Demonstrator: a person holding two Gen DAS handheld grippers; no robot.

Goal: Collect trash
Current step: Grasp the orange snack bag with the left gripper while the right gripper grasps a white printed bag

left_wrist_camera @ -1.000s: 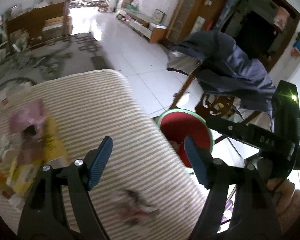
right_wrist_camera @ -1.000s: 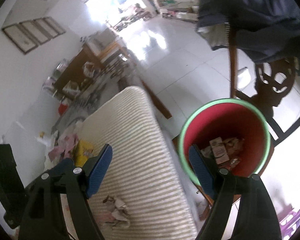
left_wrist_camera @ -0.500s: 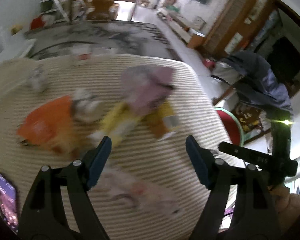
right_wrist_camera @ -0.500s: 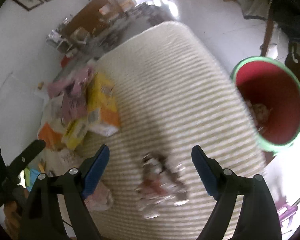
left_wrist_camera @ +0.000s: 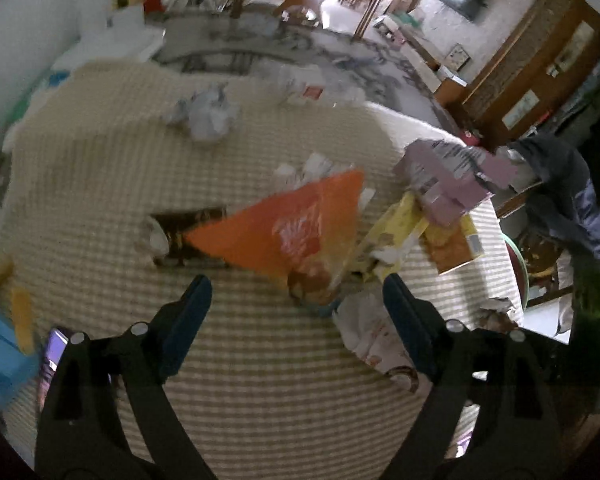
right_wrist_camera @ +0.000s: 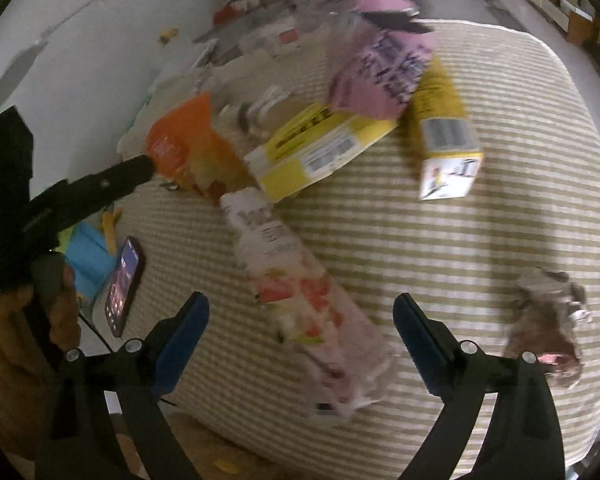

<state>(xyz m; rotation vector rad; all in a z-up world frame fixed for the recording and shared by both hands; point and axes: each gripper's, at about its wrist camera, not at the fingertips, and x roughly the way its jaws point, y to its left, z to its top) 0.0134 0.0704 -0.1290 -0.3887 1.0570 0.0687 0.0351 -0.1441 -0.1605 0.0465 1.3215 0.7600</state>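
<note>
Left gripper (left_wrist_camera: 296, 306) jaws wide, just been opening, empty; orange bag (left_wrist_camera: 288, 224) frame centre on striped cloth (left_wrist_camera: 260, 400). Right gripper (right_wrist_camera: 300, 322) likewise, blurred white wrapper (right_wrist_camera: 300, 300), possibly carton, between pads, untouched

Striped beige-and-white mattress (right_wrist_camera: 480, 208), ribbed surface. Dark phone (right_wrist_camera: 125, 286) lying flat near its left edge, screen lit, just beside a blue block (right_wrist_camera: 86, 254). Beyond: patterned grey rug (left_wrist_camera: 260, 46) on the floor, wooden furniture at the far wall, dark blue garment (left_wrist_camera: 568, 196) draped over a chair at right.
</note>
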